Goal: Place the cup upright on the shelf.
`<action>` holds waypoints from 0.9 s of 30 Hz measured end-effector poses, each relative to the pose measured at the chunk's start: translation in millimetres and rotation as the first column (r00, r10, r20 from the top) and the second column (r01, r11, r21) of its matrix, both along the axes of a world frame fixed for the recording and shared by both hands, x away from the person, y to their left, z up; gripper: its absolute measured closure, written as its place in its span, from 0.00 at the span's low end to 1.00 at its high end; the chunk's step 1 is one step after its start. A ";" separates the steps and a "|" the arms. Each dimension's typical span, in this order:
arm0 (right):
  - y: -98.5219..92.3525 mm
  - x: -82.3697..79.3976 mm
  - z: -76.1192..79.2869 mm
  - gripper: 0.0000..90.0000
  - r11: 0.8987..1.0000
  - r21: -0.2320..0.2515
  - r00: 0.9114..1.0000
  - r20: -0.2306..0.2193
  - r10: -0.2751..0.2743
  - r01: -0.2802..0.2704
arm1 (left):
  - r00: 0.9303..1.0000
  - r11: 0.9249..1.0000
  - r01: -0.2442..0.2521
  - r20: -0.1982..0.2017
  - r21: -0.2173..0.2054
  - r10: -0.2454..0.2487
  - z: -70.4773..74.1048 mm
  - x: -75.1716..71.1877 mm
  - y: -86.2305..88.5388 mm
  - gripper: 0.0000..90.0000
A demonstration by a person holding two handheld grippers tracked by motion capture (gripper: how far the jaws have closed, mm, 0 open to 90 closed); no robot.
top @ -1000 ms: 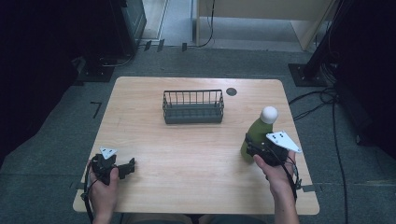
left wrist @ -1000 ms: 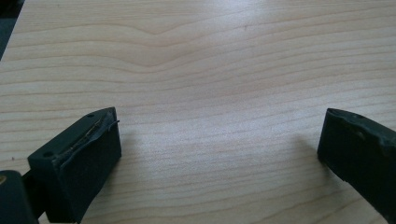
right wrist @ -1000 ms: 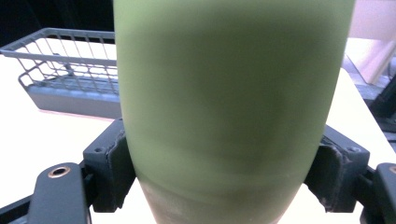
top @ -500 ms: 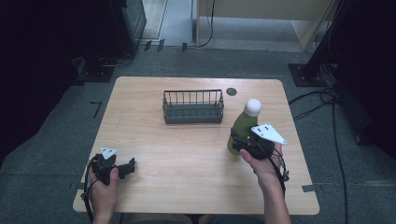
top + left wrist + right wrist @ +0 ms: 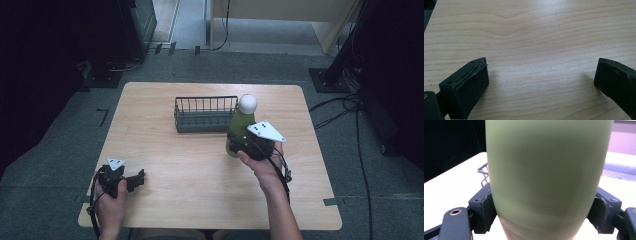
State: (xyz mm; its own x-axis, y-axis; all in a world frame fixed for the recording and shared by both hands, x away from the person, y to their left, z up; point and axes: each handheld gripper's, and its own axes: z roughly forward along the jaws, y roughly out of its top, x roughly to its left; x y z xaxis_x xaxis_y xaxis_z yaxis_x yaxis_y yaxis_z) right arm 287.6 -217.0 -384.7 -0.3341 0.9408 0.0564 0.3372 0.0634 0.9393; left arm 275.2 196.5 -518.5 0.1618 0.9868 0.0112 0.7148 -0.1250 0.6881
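Right tool (image 5: 239, 146) clamped on green bottle (image 5: 239, 127) at frame centre, beside wire basket (image 5: 205, 114), left tool (image 5: 137, 178) jaws apart, lower left on tabletop (image 5: 200, 170).

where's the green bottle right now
In the high view the green bottle sits right of centre, clamped in the right tongs, beside the wire basket's right end.

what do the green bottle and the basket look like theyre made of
Bottle: likely plastic, matte; smooth even green with soft, dull shading, white rounded cap. Basket: dark coated metal wire, going by its thin straight bars and open grid sides.
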 end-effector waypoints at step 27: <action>52.6 52.6 49.2 0.23 0.998 0.007 0.997 0.049 0.061 -0.061 | 1.000 1.000 -0.001 -0.001 0.000 0.001 0.1 0.0 0.0 0.00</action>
